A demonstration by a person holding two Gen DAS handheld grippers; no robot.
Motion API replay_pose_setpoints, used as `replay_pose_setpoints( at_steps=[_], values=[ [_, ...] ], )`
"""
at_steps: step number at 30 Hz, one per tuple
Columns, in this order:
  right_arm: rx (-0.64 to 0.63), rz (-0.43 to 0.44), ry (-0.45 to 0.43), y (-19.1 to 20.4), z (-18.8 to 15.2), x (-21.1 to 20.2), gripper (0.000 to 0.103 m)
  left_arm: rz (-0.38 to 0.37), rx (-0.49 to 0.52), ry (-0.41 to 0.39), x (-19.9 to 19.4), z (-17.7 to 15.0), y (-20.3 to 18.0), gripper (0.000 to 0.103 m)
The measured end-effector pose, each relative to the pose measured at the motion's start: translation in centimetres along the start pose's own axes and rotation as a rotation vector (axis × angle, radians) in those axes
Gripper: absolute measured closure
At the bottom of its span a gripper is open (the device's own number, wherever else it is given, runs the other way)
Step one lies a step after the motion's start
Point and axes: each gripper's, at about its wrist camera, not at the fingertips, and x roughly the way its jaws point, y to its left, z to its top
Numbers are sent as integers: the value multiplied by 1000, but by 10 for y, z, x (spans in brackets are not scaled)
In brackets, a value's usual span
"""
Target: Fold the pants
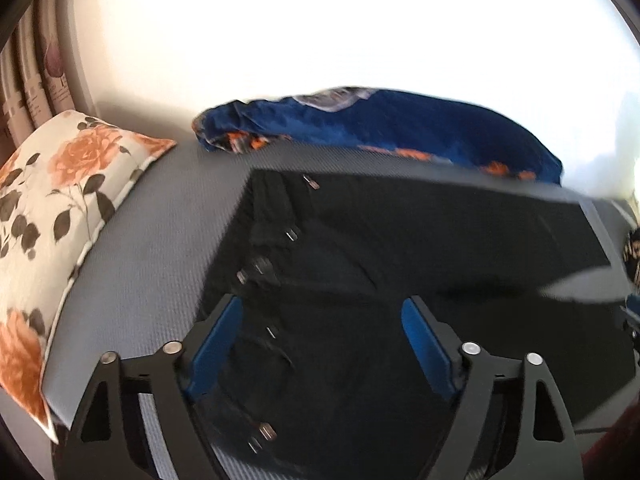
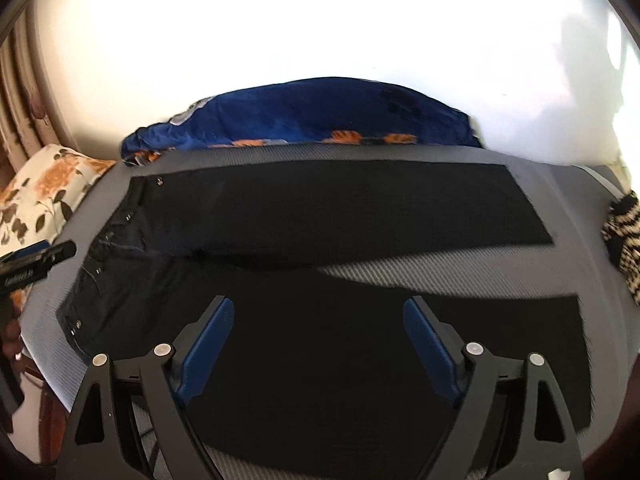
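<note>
Through the left wrist camera we see the black pants (image 1: 400, 248) spread flat on the grey bed cover (image 1: 132, 264), their waistband with metal buttons and rivets lying nearest our left gripper (image 1: 322, 320). Its blue-padded fingers (image 1: 216, 344) stand wide apart above the waist area, holding nothing. A floral pillow (image 1: 60, 208) lies to the left, and a blue blanket (image 1: 380, 128) is bunched behind the pants.

Through the right wrist camera we see both legs laid out to the right, parted in a narrow V with grey cover showing between them. Our right gripper (image 2: 320, 320) hovers over the nearer leg, its fingers (image 2: 430, 344) spread wide and empty. The left gripper's dark tip (image 2: 44, 260) sits at the left edge, near the waistband.
</note>
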Motion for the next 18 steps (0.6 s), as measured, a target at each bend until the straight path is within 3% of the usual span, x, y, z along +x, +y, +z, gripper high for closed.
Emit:
replay_pose_setpoints(
  at_steps=[4,7,11,13,18],
  values=[
    [0,51,13,0,26,18,19,7,-22,-3,28,34,32,39],
    [25,89,25,-1,47,33,20,3,-45,19,54,54,53,44],
    [25,160,28,7,72,56,28,-113,-118,84,97,78,83,53],
    [31,180,32,11,80,66,28,-208,-167,130,124,87,97,57],
    [13,188,64,29,96,99,28,-326,-257,200,172,99,124,66]
  ],
)
